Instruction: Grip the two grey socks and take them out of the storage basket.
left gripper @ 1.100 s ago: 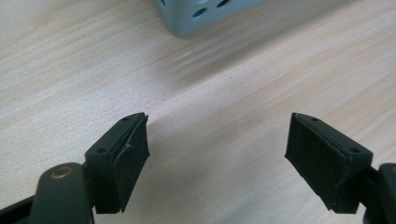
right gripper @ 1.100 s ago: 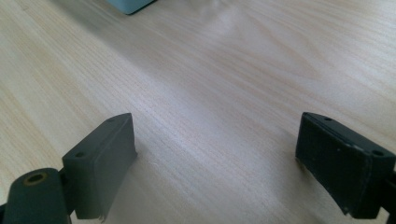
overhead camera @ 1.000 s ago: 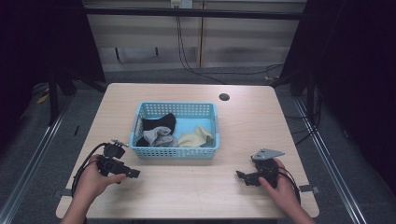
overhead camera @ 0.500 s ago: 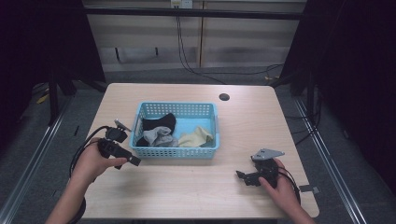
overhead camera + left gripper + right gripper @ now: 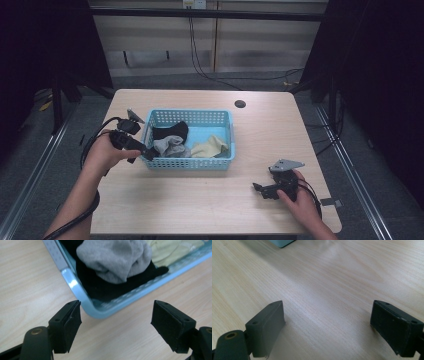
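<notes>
- Sitting near the middle of the wooden table [image 5: 200, 200], a light-blue basket [image 5: 190, 163] holds three pieces of cloth: a black sock [image 5: 171, 132] at the back left, a grey sock [image 5: 170, 146] in front of it, and a pale yellow sock [image 5: 211, 147] to the right.
- At about 1 o'clock from the basket, a small dark round hole [image 5: 240, 104] marks the tabletop, well apart from everything else.
- The basket's near-left corner wall stands between the left gripper [image 5: 146, 153] and the cloth inside; in the left gripper view that rounded blue corner [image 5: 82, 298] lies just beyond the jaws.
- The left gripper is released, its jaws spread wide and holding nothing, hovering at the basket's 8 o'clock corner.
- From this gripper, the grey sock [image 5: 115, 260] lies at 12 o'clock, just past the rim, resting on the black sock [image 5: 105, 288]; the yellow one [image 5: 175, 250] is at about 1 o'clock, farther in.
- The right gripper [image 5: 259, 190] is also released, jaws wide apart over bare wood, low on the table at roughly 4 o'clock from the basket and well apart from it.
- In the right gripper view, a basket corner [image 5: 283, 243] shows at 11 o'clock, far beyond the jaws.
</notes>
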A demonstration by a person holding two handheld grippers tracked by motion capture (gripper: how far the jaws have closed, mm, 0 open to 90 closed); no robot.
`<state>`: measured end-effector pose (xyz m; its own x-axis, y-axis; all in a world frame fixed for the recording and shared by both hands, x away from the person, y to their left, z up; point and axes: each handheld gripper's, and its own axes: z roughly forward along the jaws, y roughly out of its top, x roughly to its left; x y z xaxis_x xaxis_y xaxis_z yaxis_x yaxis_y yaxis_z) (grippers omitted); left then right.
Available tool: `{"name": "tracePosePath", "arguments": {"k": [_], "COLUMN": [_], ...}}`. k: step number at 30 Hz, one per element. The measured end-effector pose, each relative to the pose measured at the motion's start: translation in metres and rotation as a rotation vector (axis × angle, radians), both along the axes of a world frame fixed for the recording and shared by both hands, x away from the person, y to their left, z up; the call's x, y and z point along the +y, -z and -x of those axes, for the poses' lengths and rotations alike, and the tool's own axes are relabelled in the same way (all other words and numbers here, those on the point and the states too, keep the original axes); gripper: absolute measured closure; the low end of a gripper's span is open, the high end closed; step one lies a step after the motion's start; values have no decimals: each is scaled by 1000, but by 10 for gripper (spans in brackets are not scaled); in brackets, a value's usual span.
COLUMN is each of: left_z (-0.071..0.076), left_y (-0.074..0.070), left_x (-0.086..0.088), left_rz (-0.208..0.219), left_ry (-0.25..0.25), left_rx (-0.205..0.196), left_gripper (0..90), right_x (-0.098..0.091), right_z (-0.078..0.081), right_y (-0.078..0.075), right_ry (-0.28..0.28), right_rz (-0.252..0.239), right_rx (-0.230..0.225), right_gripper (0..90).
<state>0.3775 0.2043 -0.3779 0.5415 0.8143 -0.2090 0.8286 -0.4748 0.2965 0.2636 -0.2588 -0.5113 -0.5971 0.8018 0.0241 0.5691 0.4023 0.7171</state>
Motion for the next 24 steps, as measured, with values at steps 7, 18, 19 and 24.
{"name": "tracePosePath", "arguments": {"k": [7,18,19,24], "left_z": [-16,-36,-37,-44], "left_y": [-4,1,2,10], "left_x": [-15,-31,-32,-37], "left_rz": [-9,-12,-10,-16], "left_ry": [4,-4,-6,-7], "left_rx": [-15,-22,-28,-47], "left_gripper": [233,237,238,239], "right_x": [0,0,0,0], "right_z": [0,0,0,0], "right_y": [0,0,0,0], "right_ry": [-2,0,2,0], "right_rz": [-1,-2,-2,-2], "right_rx": [-2,-2,0,-2], "right_gripper": [114,114,114,114]}}
